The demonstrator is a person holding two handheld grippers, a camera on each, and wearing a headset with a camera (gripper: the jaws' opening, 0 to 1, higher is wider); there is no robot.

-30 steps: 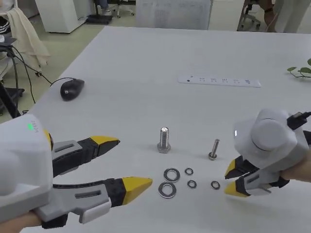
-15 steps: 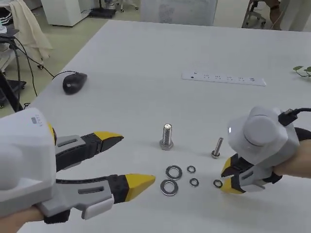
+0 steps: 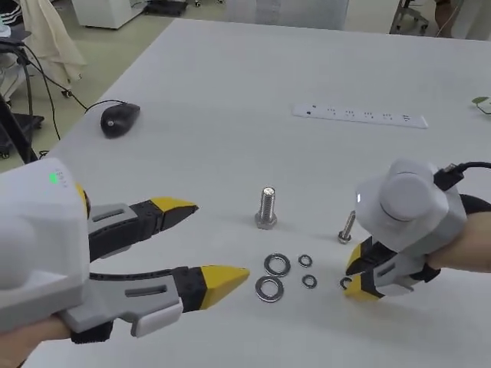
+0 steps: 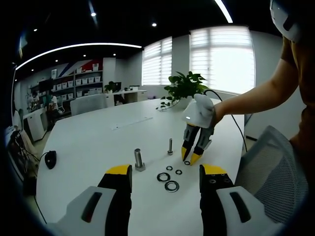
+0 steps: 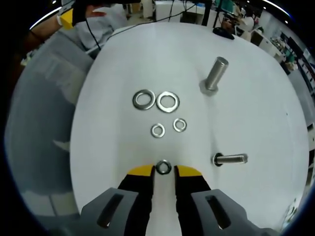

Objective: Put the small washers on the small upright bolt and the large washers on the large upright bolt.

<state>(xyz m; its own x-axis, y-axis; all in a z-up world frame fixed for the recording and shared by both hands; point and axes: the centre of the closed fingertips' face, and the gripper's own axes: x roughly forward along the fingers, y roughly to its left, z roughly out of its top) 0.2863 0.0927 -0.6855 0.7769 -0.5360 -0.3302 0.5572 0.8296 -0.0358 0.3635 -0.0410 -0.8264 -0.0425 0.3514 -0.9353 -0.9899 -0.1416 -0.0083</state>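
1. The right hand-held gripper (image 5: 165, 172) was tilted down at the desk (image 3: 230, 100) with its yellow tips nearly together.
2. One small washer (image 5: 163, 167) lay flat on the desk right between those tips. I could not tell whether the tips pressed on it or merely flanked it.
3. In the right gripper view, two more small washers (image 5: 158, 130) (image 5: 179, 124) lay side by side at about 12 o'clock from the tips, apart from them.
4. Beyond these, the two large washers (image 5: 143, 99) (image 5: 168, 101) lay just beside each other, at about 11 to 12 o'clock.
5. The large upright bolt (image 5: 214, 74) stood at 1 o'clock from the tips. The small upright bolt (image 5: 230, 159) stood near them at about 3 o'clock. Neither carried a washer.
6. The left hand-held gripper (image 3: 219, 239) hung above the desk with its jaws spread wide and nothing between them. In the head view it was at 9 o'clock from the washers.
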